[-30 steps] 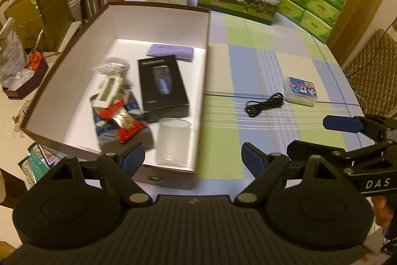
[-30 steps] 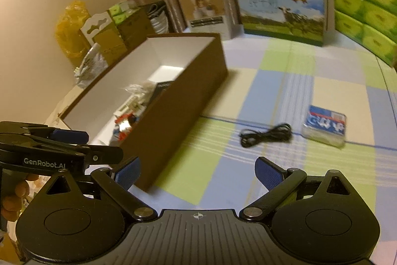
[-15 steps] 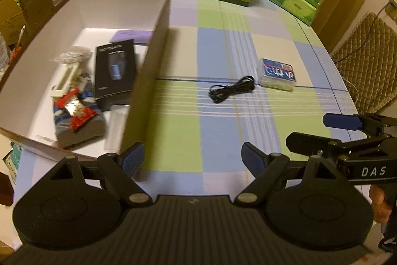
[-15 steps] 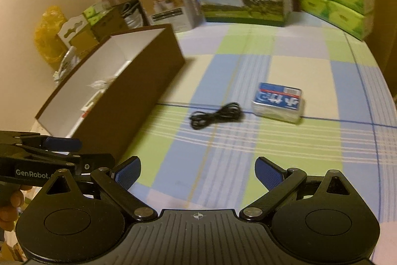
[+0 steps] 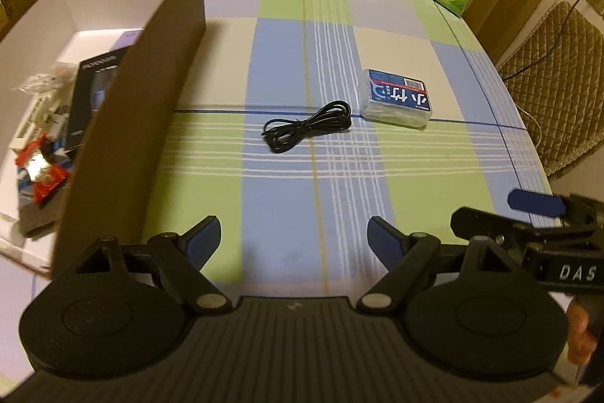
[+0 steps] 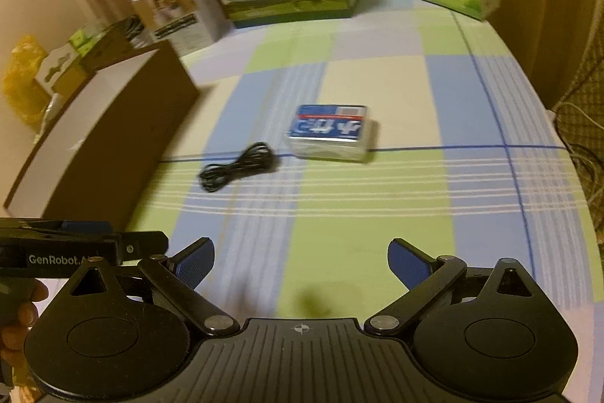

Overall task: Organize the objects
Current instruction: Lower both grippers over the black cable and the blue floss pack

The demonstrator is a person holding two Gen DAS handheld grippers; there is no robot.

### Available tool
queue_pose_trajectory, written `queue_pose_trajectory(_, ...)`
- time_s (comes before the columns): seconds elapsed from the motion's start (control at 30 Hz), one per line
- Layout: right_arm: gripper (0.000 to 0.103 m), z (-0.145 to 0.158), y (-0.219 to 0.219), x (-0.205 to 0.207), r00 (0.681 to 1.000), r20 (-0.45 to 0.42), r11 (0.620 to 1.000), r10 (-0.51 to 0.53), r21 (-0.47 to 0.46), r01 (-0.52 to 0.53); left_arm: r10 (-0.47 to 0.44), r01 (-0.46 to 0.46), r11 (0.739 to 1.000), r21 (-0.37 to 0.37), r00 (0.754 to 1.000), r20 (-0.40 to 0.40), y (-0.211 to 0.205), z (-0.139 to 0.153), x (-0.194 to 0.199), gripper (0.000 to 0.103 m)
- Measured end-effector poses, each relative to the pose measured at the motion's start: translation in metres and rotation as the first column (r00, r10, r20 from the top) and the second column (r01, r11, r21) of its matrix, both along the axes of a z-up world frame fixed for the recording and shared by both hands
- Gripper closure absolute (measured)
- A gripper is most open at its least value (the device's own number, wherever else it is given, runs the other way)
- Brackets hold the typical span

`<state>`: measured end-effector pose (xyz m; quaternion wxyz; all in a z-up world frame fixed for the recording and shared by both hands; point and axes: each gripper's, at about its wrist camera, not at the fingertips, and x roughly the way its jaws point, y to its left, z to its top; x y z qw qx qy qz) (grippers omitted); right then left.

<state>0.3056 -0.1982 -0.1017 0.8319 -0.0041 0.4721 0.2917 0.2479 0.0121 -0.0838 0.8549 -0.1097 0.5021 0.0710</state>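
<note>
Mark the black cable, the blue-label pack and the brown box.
black cable (image 5: 307, 126), left wrist view, middle of coil.
blue-label pack (image 5: 398, 98), left wrist view, top label.
brown box (image 5: 124, 138), left wrist view, outer side wall.

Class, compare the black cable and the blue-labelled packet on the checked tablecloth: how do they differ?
The black cable is a thin, loose coil; the blue-labelled packet is a flat rectangular block. The cable is plain black; the packet is clear-wrapped with a blue printed top. Both lie on the tablecloth outside the brown box, untouched by either gripper.

Left gripper: hanging wide apart, empty, over tablecloth.
Cable: lying at twelve o'clock.
Box: sitting at ten o'clock.
</note>
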Motion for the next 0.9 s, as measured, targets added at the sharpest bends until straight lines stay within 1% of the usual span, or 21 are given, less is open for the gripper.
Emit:
queue_pose_trajectory(0.13,0.007,-0.007,-0.003,0.016,1.0,0.016,1.0,-0.027,-0.015,0.027,0.026,-0.026,1.0,-0.003,1.0,0.011,-0.006,-0.009,0.016,0.02)
queue_pose_trajectory(0.2,0.007,-0.011,-0.002,0.024,0.999,0.024,0.999,-0.03,-0.021,0.031,0.04,-0.04,0.999,-0.006,0.999,0.016,-0.008,-0.014,0.025,0.017)
queue_pose_trajectory(0.3,0.007,-0.017,0.001,0.037,0.999,0.03,0.999,-0.029,-0.026,0.029,0.067,-0.067,0.998,-0.009,0.997,0.029,-0.008,-0.021,0.038,0.016)
queue_pose_trajectory(0.4,0.007,-0.023,0.004,0.05,0.999,0.024,0.999,-0.031,-0.034,0.032,0.094,-0.094,0.996,-0.013,0.995,0.021,-0.008,-0.03,0.052,0.016)
queue_pose_trajectory(0.47,0.007,-0.026,0.007,0.057,0.999,0.017,0.999,-0.031,-0.035,0.031,0.122,-0.122,0.992,-0.02,0.992,0.009,-0.008,-0.037,0.061,0.013)
queue_pose_trajectory(0.63,0.007,-0.035,0.009,0.074,0.999,-0.003,0.999,-0.034,-0.042,0.034,0.187,-0.188,0.981,-0.045,0.982,-0.033,-0.006,-0.056,0.08,0.013)
queue_pose_trajectory(0.83,0.007,-0.042,0.006,0.092,0.999,-0.014,0.998,-0.045,-0.045,0.044,0.26,-0.263,0.962,-0.07,0.964,-0.044,-0.003,-0.071,0.097,0.013)
queue_pose_trajectory(0.9,0.007,-0.043,0.004,0.097,0.999,-0.015,0.998,-0.049,-0.042,0.049,0.284,-0.287,0.954,-0.089,0.958,-0.041,-0.001,-0.073,0.102,0.013)
